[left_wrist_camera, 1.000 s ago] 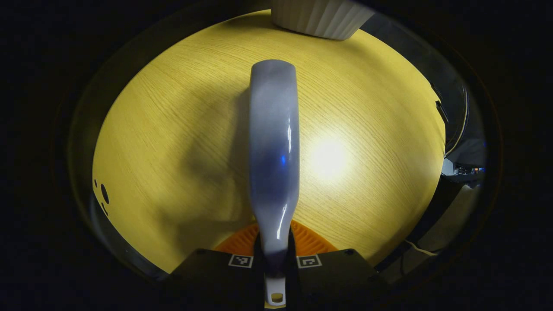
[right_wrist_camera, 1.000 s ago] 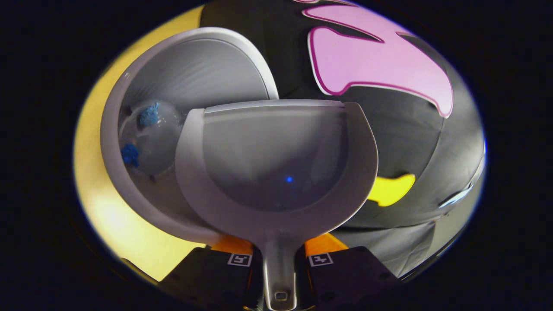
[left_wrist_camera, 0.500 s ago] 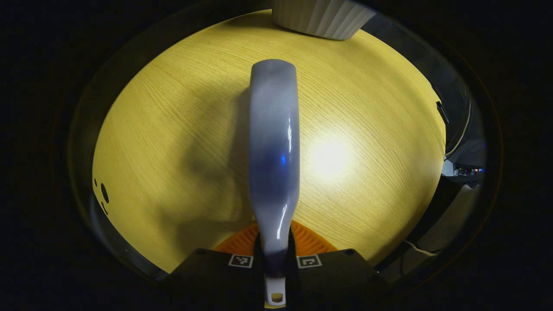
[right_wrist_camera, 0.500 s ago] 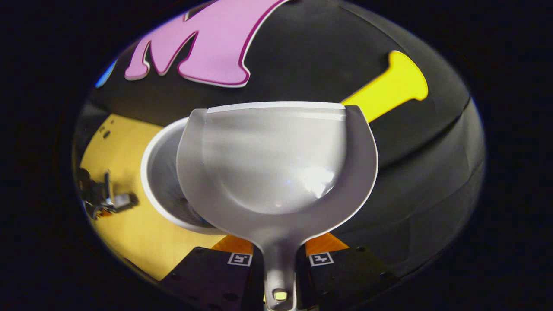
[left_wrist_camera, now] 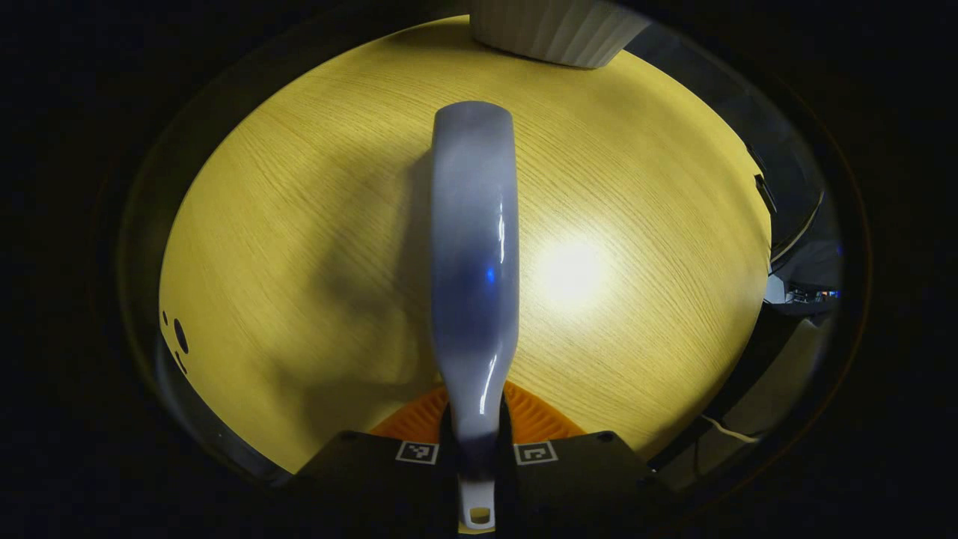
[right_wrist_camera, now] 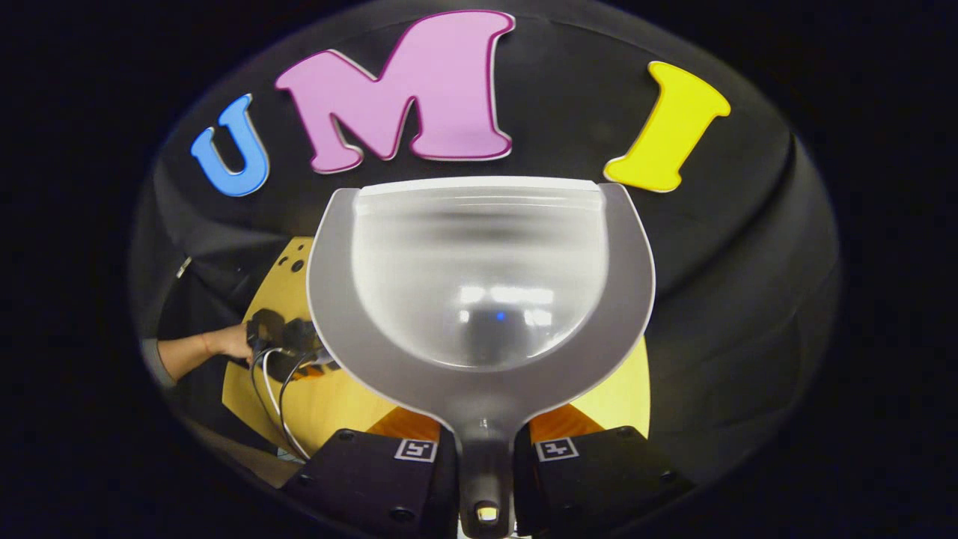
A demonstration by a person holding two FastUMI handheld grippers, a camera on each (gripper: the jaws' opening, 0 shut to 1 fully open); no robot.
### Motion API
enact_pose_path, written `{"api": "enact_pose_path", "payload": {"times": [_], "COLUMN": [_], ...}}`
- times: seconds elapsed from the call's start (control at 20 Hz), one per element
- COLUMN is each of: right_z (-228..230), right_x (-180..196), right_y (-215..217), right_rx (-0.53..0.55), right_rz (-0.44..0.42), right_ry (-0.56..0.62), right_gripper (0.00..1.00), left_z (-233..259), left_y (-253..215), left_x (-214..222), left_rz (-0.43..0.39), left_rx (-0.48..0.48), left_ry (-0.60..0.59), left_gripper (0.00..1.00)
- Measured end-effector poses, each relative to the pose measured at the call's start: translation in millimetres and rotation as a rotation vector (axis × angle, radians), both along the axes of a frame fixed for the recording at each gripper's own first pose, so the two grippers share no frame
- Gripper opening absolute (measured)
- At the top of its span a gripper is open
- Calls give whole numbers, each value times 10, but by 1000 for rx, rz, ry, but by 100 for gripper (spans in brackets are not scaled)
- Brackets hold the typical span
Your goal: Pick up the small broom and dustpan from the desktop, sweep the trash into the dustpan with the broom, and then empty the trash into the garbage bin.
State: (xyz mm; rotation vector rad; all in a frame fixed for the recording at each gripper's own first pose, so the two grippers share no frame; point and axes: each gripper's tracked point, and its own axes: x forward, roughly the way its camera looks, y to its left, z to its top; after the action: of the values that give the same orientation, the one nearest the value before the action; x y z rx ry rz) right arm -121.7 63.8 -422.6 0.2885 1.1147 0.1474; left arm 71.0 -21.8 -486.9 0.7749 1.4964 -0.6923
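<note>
My left gripper (left_wrist_camera: pixel 477 449) is shut on the handle of the small broom (left_wrist_camera: pixel 474 247), a glossy grey-white body that points forward over the yellow wooden table (left_wrist_camera: pixel 299 224). The ribbed white garbage bin (left_wrist_camera: pixel 554 30) stands at the table's far edge, beyond the broom's end. My right gripper (right_wrist_camera: pixel 485 457) is shut on the handle of the grey dustpan (right_wrist_camera: pixel 479 284), held level in the air facing the booth wall. The pan's scoop looks bare inside. Farther off, low on the left in the right gripper view, a hand (right_wrist_camera: pixel 224 343) holds the left gripper (right_wrist_camera: pixel 288 340) over the table (right_wrist_camera: pixel 606 389).
Small round holes (left_wrist_camera: pixel 179 337) mark the table near its left edge. Cables and dark equipment (left_wrist_camera: pixel 801 292) sit off the table's right side. Cables (right_wrist_camera: pixel 273 397) trail from the far gripper. The black cloth wall (right_wrist_camera: pixel 733 247) stands behind the dustpan.
My right gripper has swung up and away from the bin, which held blue scraps, and now faces the wall with the dustpan level. The left gripper and broom have barely moved.
</note>
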Motion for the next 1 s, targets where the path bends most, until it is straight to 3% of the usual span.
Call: {"api": "enact_pose_path", "payload": {"times": [0.35,0.6,0.8,1.0], "right_z": [-465,-826,-1356,-1723], "right_x": [-362,-548,-787,-926], "right_y": [11,-24,128,275], "right_rx": [12,64,-29,-56], "right_rz": [156,142,162,180], "right_ry": [151,258,314,368], "right_gripper": [33,33,33,33], "left_z": [-12,-11,-13,-17], "left_y": [3,4,6,8], "left_x": [-1,-2,-3,-3], "left_rz": [2,7,9,10], "left_rx": [0,0,4,3], "left_ry": [0,-4,-4,-5], "left_gripper": [22,22,22,22]}}
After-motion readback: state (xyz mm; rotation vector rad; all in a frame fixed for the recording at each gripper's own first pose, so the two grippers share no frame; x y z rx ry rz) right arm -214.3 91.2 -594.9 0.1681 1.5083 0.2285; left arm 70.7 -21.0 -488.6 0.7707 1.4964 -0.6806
